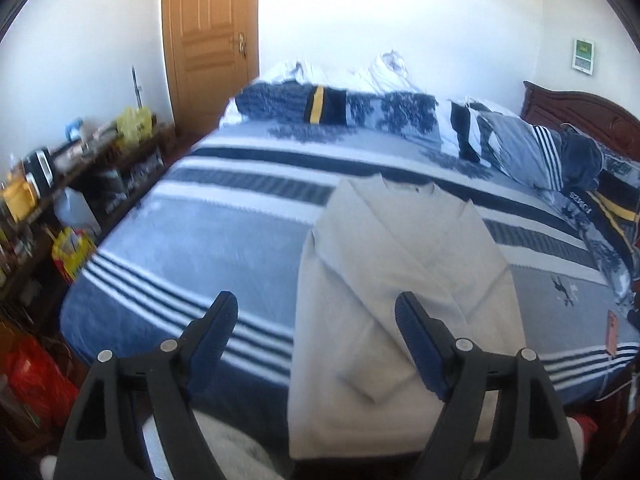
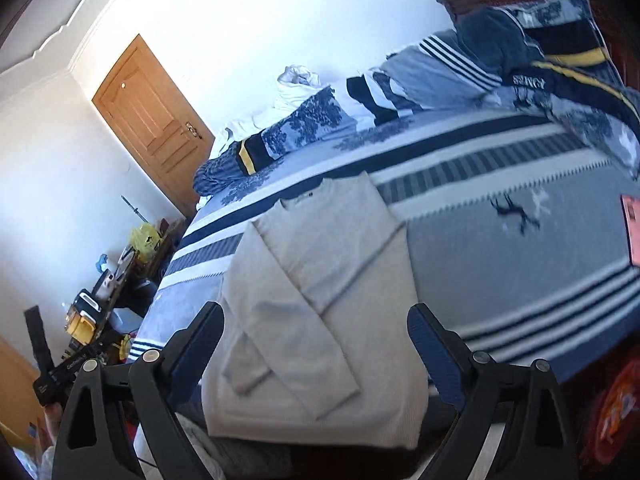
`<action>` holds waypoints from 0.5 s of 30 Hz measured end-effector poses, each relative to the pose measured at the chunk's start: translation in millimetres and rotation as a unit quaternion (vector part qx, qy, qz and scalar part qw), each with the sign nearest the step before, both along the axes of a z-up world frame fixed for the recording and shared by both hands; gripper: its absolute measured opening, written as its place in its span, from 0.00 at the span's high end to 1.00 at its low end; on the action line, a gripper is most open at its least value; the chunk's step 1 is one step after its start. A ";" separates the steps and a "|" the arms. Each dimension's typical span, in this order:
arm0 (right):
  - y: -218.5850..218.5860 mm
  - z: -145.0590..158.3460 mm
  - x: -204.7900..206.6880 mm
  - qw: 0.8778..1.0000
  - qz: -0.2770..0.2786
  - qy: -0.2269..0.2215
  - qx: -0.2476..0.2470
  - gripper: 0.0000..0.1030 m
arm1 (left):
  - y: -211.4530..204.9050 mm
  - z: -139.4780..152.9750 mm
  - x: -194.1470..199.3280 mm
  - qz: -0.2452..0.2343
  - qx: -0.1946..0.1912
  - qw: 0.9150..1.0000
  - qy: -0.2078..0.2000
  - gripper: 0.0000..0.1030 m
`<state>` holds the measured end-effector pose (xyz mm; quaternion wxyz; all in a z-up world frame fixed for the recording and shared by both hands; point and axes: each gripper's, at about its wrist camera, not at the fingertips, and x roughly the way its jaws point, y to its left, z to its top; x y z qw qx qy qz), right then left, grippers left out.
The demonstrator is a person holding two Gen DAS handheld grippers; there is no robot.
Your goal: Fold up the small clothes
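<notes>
A pale beige sweater (image 1: 400,280) lies flat on the striped bed cover (image 1: 192,248), collar away from me, both sleeves folded across its front. My left gripper (image 1: 316,308) hovers open above the sweater's near left edge, nothing between its fingers. In the right wrist view the same sweater (image 2: 320,288) hangs a little over the bed's near edge. My right gripper (image 2: 316,320) stands open above its lower half, and its blue pads (image 2: 430,344) touch nothing. The other gripper (image 2: 52,376) shows at the lower left there, held in a hand.
Pillows and a folded quilt (image 1: 340,108) line the far side of the bed, more bedding (image 1: 580,160) piles by the dark wooden headboard (image 1: 580,108). A cluttered shelf (image 1: 80,160) stands left of the bed beside a wooden door (image 1: 208,40). A pink phone (image 2: 632,232) lies on the cover at right.
</notes>
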<state>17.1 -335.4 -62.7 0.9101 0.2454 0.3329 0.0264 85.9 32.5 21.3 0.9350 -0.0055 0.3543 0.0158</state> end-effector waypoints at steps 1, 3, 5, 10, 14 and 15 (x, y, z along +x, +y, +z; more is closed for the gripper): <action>1.3 3.9 5.9 1.000 0.000 -0.001 -0.007 0.07 | -3.0 1.2 1.3 -0.001 0.008 1.000 -0.005 0.22; 4.2 10.0 18.2 1.000 0.004 -0.001 -0.012 0.07 | -8.6 4.7 5.1 0.000 0.025 1.000 -0.006 0.22; 6.3 13.5 31.8 1.000 0.014 0.001 -0.020 0.07 | -13.4 7.8 8.5 -0.002 0.031 0.999 -0.008 0.22; 14.7 17.8 60.4 0.999 0.031 0.004 -0.040 0.07 | -23.1 7.7 25.1 -0.012 0.048 0.999 -0.007 0.22; 19.1 20.6 87.7 0.998 0.040 0.006 -0.043 0.07 | -27.6 4.9 46.4 -0.020 0.056 0.998 -0.004 0.22; 19.6 20.6 94.0 0.998 0.041 0.007 -0.043 0.07 | -27.6 3.7 54.6 -0.022 0.054 0.998 0.001 0.22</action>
